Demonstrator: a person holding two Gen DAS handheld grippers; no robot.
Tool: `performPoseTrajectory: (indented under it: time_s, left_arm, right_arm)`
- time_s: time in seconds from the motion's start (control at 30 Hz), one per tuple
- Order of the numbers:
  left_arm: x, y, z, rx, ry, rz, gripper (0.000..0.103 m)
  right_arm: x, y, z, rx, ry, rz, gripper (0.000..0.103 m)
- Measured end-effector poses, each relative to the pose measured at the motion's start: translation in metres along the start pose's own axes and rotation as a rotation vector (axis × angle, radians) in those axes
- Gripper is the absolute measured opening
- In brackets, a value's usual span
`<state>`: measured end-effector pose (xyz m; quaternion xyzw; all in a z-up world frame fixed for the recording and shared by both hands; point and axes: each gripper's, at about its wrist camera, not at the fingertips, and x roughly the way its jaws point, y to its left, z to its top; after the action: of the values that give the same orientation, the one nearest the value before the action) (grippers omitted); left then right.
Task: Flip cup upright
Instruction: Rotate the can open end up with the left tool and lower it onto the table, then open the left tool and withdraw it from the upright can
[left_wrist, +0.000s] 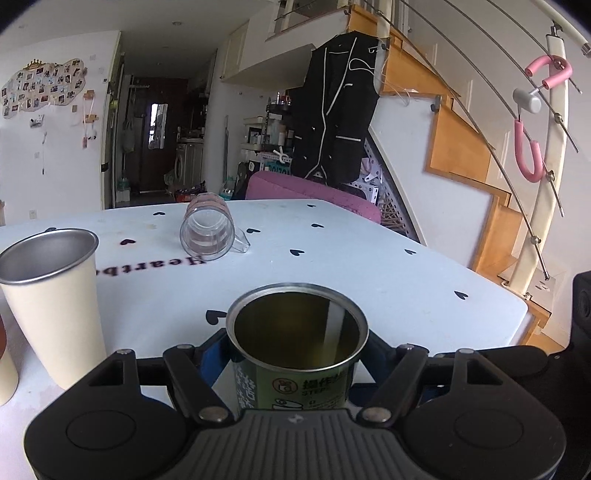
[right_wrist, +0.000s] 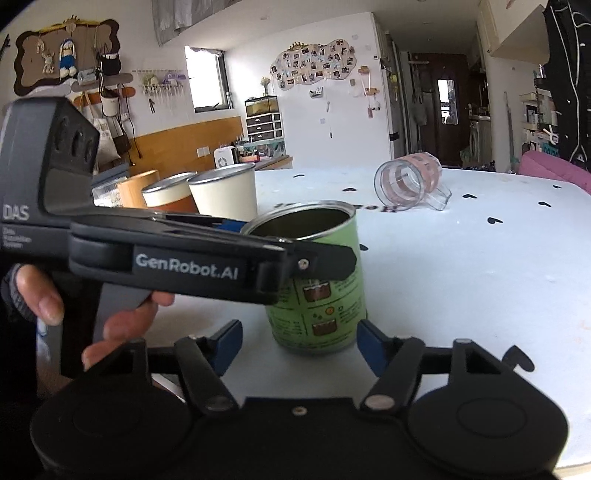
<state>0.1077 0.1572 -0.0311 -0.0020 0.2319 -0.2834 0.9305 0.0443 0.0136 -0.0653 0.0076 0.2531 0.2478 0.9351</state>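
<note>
In the left wrist view the left gripper (left_wrist: 297, 354) fills the bottom of the frame, its two black linkages angled in toward a green can (left_wrist: 295, 347) that stands upright between the blue fingertips (left_wrist: 210, 358). The fingers press against the can's sides just under its open metal rim, so the gripper is closed around it. The can's mouth faces up and its dark inside shows.

The right wrist view shows the same left gripper (right_wrist: 295, 258) from the side, reaching in level from the left edge of the frame, with the person's left hand (right_wrist: 122, 325) curled around its handle at lower left, fingers bent under the trigger. The green can (right_wrist: 317, 280) sits at the centre with its base on the white table (right_wrist: 461, 288).

The right gripper (right_wrist: 299, 338) lies along the bottom of that frame, its blue fingertips (right_wrist: 369, 341) spread wide to either side of the can's base and holding nothing; whether they touch the can cannot be told.

The clear glass cup (left_wrist: 208, 230) lies on its side farther back on the table, left of centre in the left view, mouth toward the camera and handle to the right. In the right view the cup (right_wrist: 410, 181) appears at upper right of centre, well apart from both grippers.

A cream tumbler (left_wrist: 51, 302) stands upright at the left edge of the left view.
</note>
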Motion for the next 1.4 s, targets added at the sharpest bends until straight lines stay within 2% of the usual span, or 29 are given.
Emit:
performPoseTrajectory:
  time_s: [0.1,0.17,0.37,0.67,1.03,1.27,1.4]
  left_arm:
    - [0.003,0.003,0.001,0.01,-0.004,0.037,0.075]
    - [0.007,0.008,0.005,-0.003,-0.006,0.058,0.075]
    - [0.015,0.032,0.014,-0.073,-0.003,0.086,0.08]
    - [0.021,0.051,0.019,-0.124,0.006,0.137,0.08]
    - [0.002,0.058,0.012,-0.139,-0.007,0.197,0.08]
    - [-0.029,0.041,0.024,-0.095,-0.061,0.245,0.08]
    - [-0.05,0.034,0.031,-0.088,-0.082,0.293,0.082]
  right_arm:
    - [0.009,0.003,0.001,-0.031,0.014,-0.031,0.048]
    - [0.016,0.003,0.004,-0.036,0.009,-0.053,0.043]
    - [0.041,0.004,0.019,-0.054,-0.002,-0.064,0.035]
    - [0.078,0.002,0.036,-0.058,0.011,-0.074,0.035]
    - [0.1,0.009,0.048,-0.081,0.008,-0.058,0.035]
    - [0.072,0.012,0.051,-0.069,-0.036,-0.073,0.037]
    - [0.04,0.012,0.057,-0.053,-0.065,-0.111,0.048]
